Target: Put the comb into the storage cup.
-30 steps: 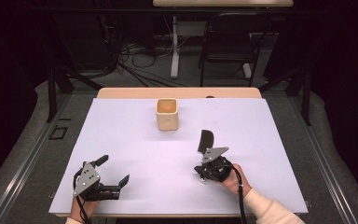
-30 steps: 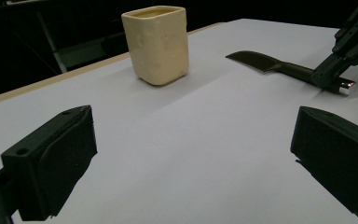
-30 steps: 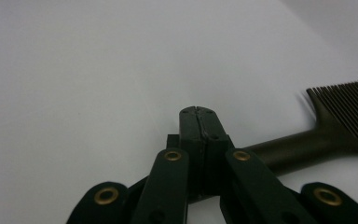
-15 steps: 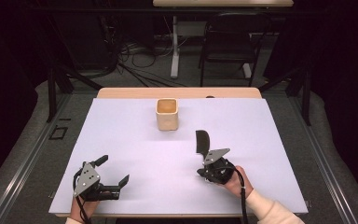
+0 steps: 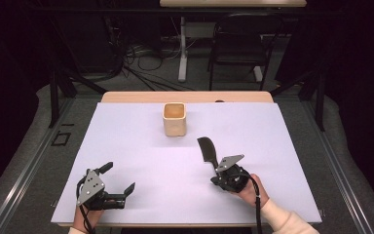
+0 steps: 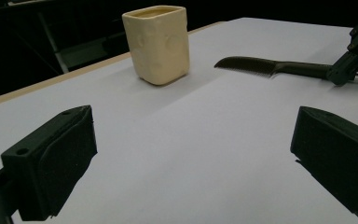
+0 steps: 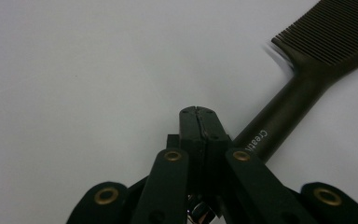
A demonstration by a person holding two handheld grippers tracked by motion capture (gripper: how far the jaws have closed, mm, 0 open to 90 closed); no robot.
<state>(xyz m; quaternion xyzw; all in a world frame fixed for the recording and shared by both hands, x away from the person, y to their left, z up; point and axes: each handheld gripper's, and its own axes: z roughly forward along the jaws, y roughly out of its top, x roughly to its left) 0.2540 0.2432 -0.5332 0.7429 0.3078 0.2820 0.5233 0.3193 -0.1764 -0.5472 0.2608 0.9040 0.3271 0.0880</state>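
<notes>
A black comb (image 5: pixel 207 148) points toward the far side of the white table, teeth end away from me. My right gripper (image 5: pixel 217 168) is shut on the end of its handle. In the right gripper view the jaws (image 7: pixel 198 116) are pressed together, and the comb's handle (image 7: pixel 284 112) runs out up and to the right. The left gripper view has the comb (image 6: pixel 261 67) low over the table, held by the right gripper (image 6: pixel 342 74). My left gripper (image 5: pixel 120 178) rests near the front left edge, open and with nothing in it (image 6: pixel 191 163).
A cream square cup (image 5: pixel 174 119) stands upright at the back middle of the table, also in the left gripper view (image 6: pixel 158 44). The white sheet (image 5: pixel 126 136) covers the tabletop. Beyond the far edge are a chair (image 5: pixel 238 44) and floor cables.
The comb's toothed end has swung slightly to the left with the right gripper. The left gripper has stayed in place.
</notes>
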